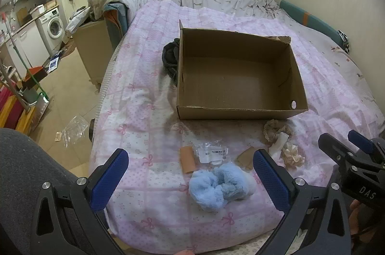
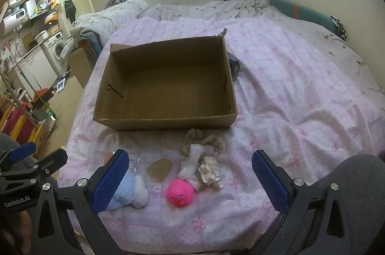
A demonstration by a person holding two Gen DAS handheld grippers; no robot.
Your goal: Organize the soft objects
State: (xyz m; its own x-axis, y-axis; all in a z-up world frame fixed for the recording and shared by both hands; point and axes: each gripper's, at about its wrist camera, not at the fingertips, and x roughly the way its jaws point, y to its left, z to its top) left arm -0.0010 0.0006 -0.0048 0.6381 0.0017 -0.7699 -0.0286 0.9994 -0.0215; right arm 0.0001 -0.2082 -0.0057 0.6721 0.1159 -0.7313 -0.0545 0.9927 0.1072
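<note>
looking down both sets of fingers, i see nothing picked up yet: the cardboard box (image 1: pixel 240 77) sits open and bare on the bed (image 1: pixel 134 96), and the soft things lie in a loose cluster on the quilt between the box's near wall and me. my left gripper (image 1: pixel 191 179) has its fingers wide apart and holding nothing, and the blue fluffy toy (image 1: pixel 217 185) lies right between them, a little toward the right finger, its longer side running across the gap rather than along it. my right gripper (image 2: pixel 190 179) is likewise spread and empty, with the pink rubber duck (image 2: pixel 180 192) sitting almost midway between its fingers, face toward me, and the cream scrunchie (image 2: pixel 210 173) just beyond it, beside a crumpled white cloth (image 2: pixel 192 158). a beige lace scrunchie (image 2: pixel 204 138) lies nearest the box wall. so each hand has its own nearest target: left for the blue toy, right for the duck. i judge the turning point to be that the box is straight ahead of both, past the cluster, so whichever piece i clamp needs only a lift and a forward carry over the low near wall. the plastic packet (image 1: pixel 210 152) and the brown card scraps (image 1: pixel 187 158) beside the toy look like things to avoid pinching along with it.
</note>
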